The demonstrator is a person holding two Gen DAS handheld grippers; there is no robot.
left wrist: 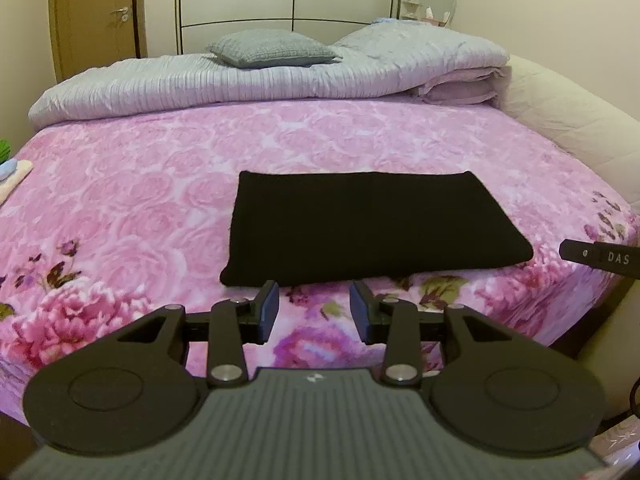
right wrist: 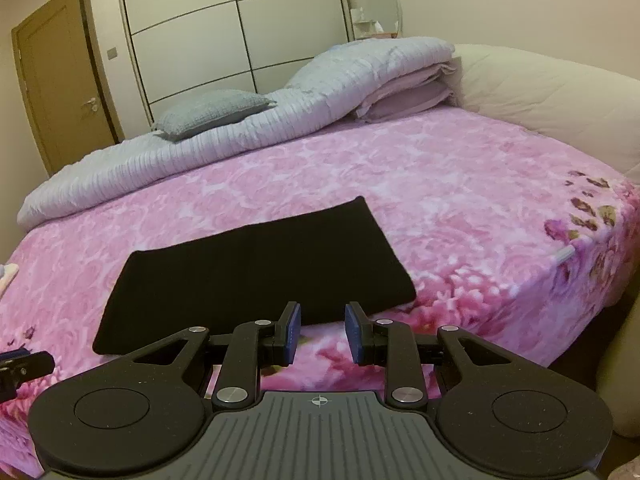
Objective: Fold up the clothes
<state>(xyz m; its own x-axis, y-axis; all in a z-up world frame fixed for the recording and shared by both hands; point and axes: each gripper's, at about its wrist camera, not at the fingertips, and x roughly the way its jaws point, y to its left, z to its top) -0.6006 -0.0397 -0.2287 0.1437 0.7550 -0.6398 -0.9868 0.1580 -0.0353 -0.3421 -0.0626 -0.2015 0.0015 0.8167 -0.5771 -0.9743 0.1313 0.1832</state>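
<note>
A black garment (left wrist: 372, 224) lies folded into a flat rectangle on the pink floral blanket (left wrist: 140, 200), near the bed's front edge. It also shows in the right wrist view (right wrist: 256, 272). My left gripper (left wrist: 314, 300) is open and empty, just short of the garment's near edge. My right gripper (right wrist: 322, 320) is open and empty, just short of the garment's near right corner. A tip of the right gripper shows at the right edge of the left wrist view (left wrist: 600, 258). A tip of the left gripper shows at the left edge of the right wrist view (right wrist: 24, 364).
A grey duvet (left wrist: 240, 84) with a grey cushion (left wrist: 272, 50) is pushed to the far side of the bed. Folded pink bedding (left wrist: 460, 88) lies by the cream headboard (left wrist: 568, 112). A folded pale cloth (left wrist: 12, 178) lies at the left edge. Wardrobe and door stand behind.
</note>
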